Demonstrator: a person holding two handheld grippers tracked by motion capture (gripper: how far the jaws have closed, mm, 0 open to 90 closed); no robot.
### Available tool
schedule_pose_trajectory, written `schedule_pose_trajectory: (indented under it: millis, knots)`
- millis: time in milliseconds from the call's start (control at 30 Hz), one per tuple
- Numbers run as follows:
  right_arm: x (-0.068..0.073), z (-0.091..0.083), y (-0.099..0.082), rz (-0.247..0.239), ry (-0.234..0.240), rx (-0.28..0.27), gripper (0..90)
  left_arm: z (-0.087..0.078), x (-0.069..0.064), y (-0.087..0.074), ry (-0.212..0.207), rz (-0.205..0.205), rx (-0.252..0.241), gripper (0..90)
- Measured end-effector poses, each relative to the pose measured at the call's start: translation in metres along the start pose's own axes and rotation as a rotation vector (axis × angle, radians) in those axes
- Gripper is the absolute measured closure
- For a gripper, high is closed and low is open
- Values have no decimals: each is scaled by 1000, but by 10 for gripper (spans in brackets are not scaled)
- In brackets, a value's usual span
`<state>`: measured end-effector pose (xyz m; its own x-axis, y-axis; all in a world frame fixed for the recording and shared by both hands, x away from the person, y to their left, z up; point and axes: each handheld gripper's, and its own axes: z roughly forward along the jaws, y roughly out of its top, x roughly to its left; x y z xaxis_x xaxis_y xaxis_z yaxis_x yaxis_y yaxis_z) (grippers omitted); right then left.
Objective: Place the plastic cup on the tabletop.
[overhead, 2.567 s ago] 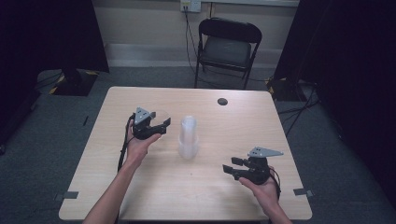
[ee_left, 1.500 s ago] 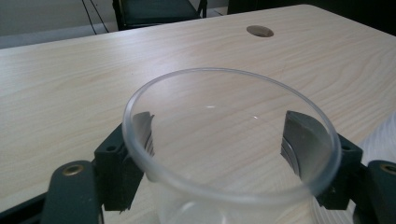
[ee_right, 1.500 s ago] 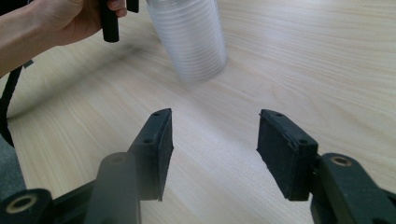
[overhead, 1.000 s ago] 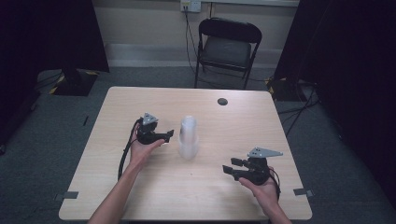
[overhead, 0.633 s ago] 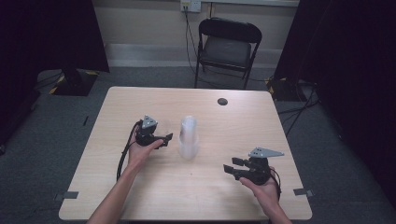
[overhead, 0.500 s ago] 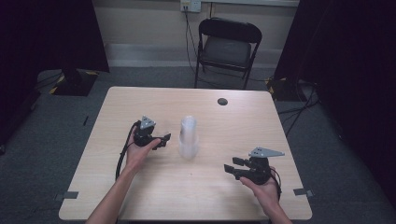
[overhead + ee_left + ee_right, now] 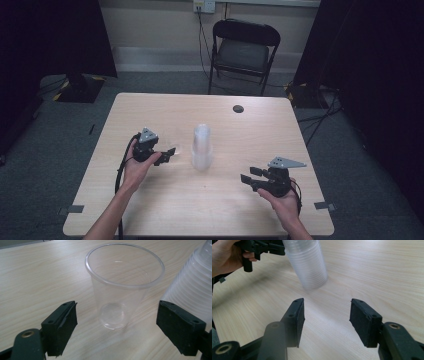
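A single clear plastic cup point(image 7: 123, 290) stands upright on the wooden table point(image 7: 150, 110), just ahead of my left gripper point(image 7: 117, 308). Its jaws are spread wide and the pads do not touch the cup. Right beside it rises a tall stack of clear cups point(image 7: 202, 147), also seen in the left gripper view point(image 7: 192, 285) and the right gripper view point(image 7: 307, 262). In the high view my left gripper point(image 7: 170, 154) sits left of the stack. My right gripper point(image 7: 246, 179) rests at the front right, open and empty point(image 7: 327, 307), pointing toward the stack.
A small dark round object point(image 7: 238, 108) lies near the table's far edge. A black folding chair point(image 7: 243, 50) stands behind the table. A cable point(image 7: 122, 165) trails from the left gripper along the person's forearm.
My left gripper has come down from beside the top of the stack and drawn back to the left, away from it. The right gripper has stayed put.
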<state>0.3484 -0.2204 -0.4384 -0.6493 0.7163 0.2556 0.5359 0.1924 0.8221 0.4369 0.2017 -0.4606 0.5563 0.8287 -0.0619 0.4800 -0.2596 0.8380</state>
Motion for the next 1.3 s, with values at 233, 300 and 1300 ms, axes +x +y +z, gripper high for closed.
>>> schedule_pose_trajectory:
  millis: [233,300,1300]
  knots:
    - [-5,-2,0,12,-19,-7,452,-19,-3,-6,26,-17,-6,179]
    - [-7,-3,0,10,-24,-11,453,-24,-2,-9,33,-35,3,185]
    - [-15,-4,-4,16,-81,-3,448,-85,-54,-56,-7,-11,16,169]
